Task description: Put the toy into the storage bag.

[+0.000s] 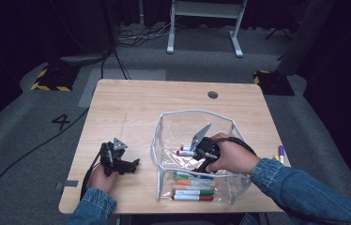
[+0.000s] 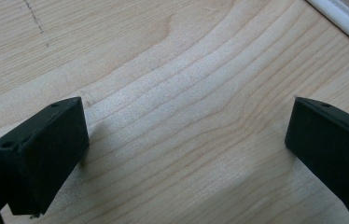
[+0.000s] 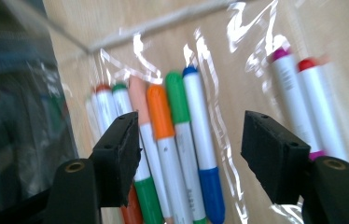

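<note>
From the high view, the right gripper [image 1: 201, 151] reaches into a clear plastic pouch [image 1: 230, 123] on the wooden table [image 1: 131, 108]; the left gripper [image 1: 125, 165] rests apart on bare wood. The left gripper view shows its jaws wide over empty wood grain. The right gripper view shows jaws spread, gripping nothing, above the markers [image 3: 175, 135] lying side by side inside the pouch.
</note>
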A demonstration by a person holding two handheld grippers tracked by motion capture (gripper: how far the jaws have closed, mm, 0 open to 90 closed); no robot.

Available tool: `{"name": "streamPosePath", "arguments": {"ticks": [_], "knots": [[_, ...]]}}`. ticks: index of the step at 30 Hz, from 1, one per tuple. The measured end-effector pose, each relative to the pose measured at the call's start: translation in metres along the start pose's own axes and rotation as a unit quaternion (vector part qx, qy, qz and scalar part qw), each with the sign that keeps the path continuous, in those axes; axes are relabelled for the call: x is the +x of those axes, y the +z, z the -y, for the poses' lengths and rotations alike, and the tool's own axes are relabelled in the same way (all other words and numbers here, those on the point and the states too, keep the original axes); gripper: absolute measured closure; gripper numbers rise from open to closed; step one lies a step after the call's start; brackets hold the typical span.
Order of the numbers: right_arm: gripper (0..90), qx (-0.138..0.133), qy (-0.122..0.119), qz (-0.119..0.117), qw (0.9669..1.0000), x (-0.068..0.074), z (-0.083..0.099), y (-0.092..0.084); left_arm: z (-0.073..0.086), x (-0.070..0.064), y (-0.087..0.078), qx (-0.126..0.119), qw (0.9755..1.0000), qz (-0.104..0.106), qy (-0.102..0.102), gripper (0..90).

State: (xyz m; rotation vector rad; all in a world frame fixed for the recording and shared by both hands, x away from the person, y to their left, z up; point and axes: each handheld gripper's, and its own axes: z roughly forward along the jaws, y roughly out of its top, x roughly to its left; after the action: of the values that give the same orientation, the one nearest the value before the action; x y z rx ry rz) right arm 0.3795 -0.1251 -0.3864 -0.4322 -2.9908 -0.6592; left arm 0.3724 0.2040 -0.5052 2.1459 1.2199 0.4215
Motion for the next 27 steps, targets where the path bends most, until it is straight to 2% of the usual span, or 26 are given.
{"name": "streamPosePath", "arguments": {"ticks": [2, 5, 7, 9, 14, 17, 21, 23, 25, 27], "knots": [[37.9, -0.028, 0.010, 0.005, 0.9995, -0.001, -0.003, -0.013, 0.000, 0.000, 0.000, 0.000, 1.0000, 0.000, 0.000, 0.0], [38.3, -0.075, 0.017, 0.016, 0.9969, 0.001, -0.008, -0.036, 0.000, 0.000, 0.000, 0.000, 1.0000, 0.000, 0.000, 0.0], [38.3, -0.108, 0.021, 0.021, 0.9937, 0.004, -0.009, -0.055, 0.000, 0.000, 0.000, 0.000, 1.0000, 0.000, 0.000, 0.0], [38.8, -0.125, 0.019, 0.028, 0.9916, 0.008, -0.007, -0.071, 0.000, 0.000, 0.000, 0.000, 1.0000, 0.000, 0.000, 0.0], [39.0, -0.177, 0.048, 0.052, 0.9817, 0.015, 0.009, -0.115, 0.000, 0.000, 0.000, 0.000, 1.0000, 0.000, 0.000, 0.0], [39.3, -0.197, 0.068, 0.077, 0.9750, 0.014, 0.029, -0.138, 0.000, 0.000, 0.000, 0.001, 1.0000, 0.000, -0.001, 0.0], [39.3, -0.208, 0.104, 0.102, 0.9671, 0.011, 0.062, -0.155, 0.000, 0.000, 0.000, 0.001, 1.0000, 0.000, -0.001, 0.0], [39.3, -0.215, 0.126, 0.114, 0.9618, 0.009, 0.081, -0.162, 0.000, 0.000, 0.000, 0.002, 1.0000, -0.001, 0.000, 0.0], [39.5, -0.221, 0.149, 0.134, 0.9546, 0.006, 0.102, -0.168, 0.000, 0.000, 0.000, 0.001, 1.0000, 0.000, 0.000, 0.0], [39.6, -0.224, 0.169, 0.141, 0.9495, 0.004, 0.118, -0.170, 0.000, 0.000, 0.000, 0.001, 1.0000, 0.000, -0.001, 0.0]]}}
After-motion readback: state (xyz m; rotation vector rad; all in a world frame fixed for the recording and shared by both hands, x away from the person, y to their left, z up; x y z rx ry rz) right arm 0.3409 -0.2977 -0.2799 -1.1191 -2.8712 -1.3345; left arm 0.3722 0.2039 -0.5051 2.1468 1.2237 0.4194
